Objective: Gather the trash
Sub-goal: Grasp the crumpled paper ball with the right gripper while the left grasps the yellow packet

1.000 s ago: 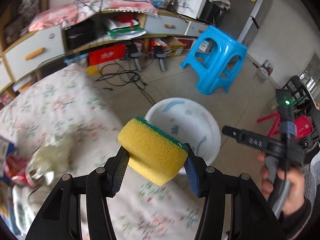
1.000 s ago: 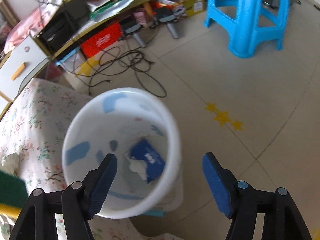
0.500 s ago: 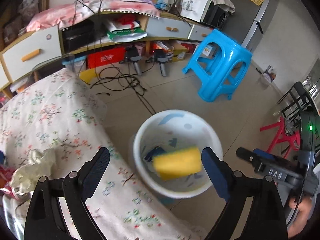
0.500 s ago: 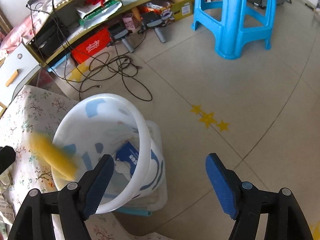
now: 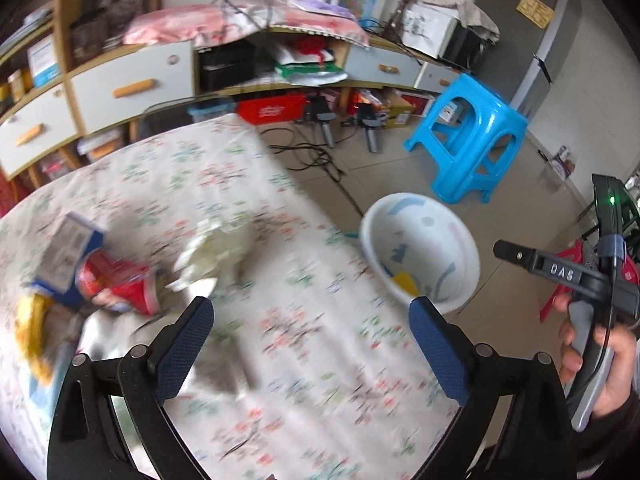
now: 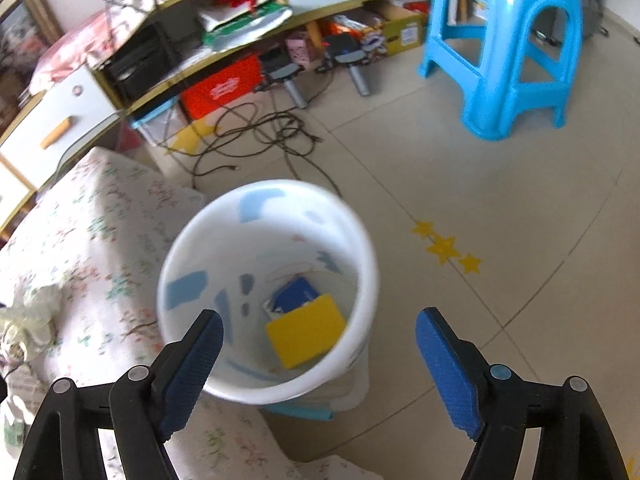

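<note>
1. Sponge lies in the white bin, beside the table.
2. Left claw: jaws just opened wide, nothing between them. Next, likely the crumpled tissue; straddle it before closing.
3. Right claw: jaws just widened, empty, angled down over the bin.

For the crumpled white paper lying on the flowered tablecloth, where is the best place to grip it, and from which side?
Grip the crumpled white paper across its bulging middle, coming down from above with the left gripper open. It probably crushes easily, and the red can lies close to one side.
</note>
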`<move>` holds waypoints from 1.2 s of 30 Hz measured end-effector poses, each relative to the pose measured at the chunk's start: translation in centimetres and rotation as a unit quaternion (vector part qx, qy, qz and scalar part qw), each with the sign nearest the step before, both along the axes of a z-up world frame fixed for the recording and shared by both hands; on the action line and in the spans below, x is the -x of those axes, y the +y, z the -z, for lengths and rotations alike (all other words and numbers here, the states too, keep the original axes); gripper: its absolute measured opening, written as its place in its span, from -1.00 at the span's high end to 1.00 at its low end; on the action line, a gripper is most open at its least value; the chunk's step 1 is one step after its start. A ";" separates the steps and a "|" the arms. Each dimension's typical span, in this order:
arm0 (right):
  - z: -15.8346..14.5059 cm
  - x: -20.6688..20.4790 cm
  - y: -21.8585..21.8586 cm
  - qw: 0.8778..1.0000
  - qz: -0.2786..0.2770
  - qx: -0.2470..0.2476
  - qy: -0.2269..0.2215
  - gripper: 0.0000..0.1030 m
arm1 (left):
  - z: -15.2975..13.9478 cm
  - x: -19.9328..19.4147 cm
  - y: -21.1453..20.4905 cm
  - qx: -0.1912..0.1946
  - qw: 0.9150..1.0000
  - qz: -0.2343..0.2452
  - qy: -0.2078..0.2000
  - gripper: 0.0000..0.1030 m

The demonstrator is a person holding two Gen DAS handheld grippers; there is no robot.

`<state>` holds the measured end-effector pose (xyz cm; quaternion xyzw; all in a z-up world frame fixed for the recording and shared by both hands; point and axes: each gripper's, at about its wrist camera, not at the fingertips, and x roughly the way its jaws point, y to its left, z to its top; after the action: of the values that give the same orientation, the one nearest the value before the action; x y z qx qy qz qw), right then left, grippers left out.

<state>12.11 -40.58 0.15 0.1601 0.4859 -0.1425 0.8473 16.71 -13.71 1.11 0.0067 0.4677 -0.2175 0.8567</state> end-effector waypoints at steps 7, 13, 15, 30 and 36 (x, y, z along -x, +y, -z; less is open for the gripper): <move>-0.5 -0.6 4.7 0.999 -0.043 0.007 -0.003 -0.67 | 0.3 1.9 7.0 -0.013 0.999 -0.039 -0.004 -0.97; -0.1 -1.3 9.6 0.996 -0.090 0.027 0.005 -0.67 | 1.5 2.7 13.2 -0.028 0.997 -0.078 -0.001 -0.97; 0.0 -1.6 11.2 0.994 -0.107 0.030 0.007 -0.67 | 1.8 2.9 14.6 -0.031 0.996 -0.089 -0.004 -0.97; 3.5 -6.9 21.4 0.986 -0.164 0.005 0.022 -0.68 | 4.2 2.6 22.6 -0.036 0.987 -0.155 0.012 -0.98; 4.9 -9.4 24.5 0.983 -0.182 -0.003 0.009 -0.68 | 4.5 1.5 24.6 -0.028 0.983 -0.180 0.015 -0.98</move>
<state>21.55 -16.12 -4.80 0.0699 0.5151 0.0142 0.8541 15.22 10.86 -3.36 -0.0566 0.4797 -0.0470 0.8743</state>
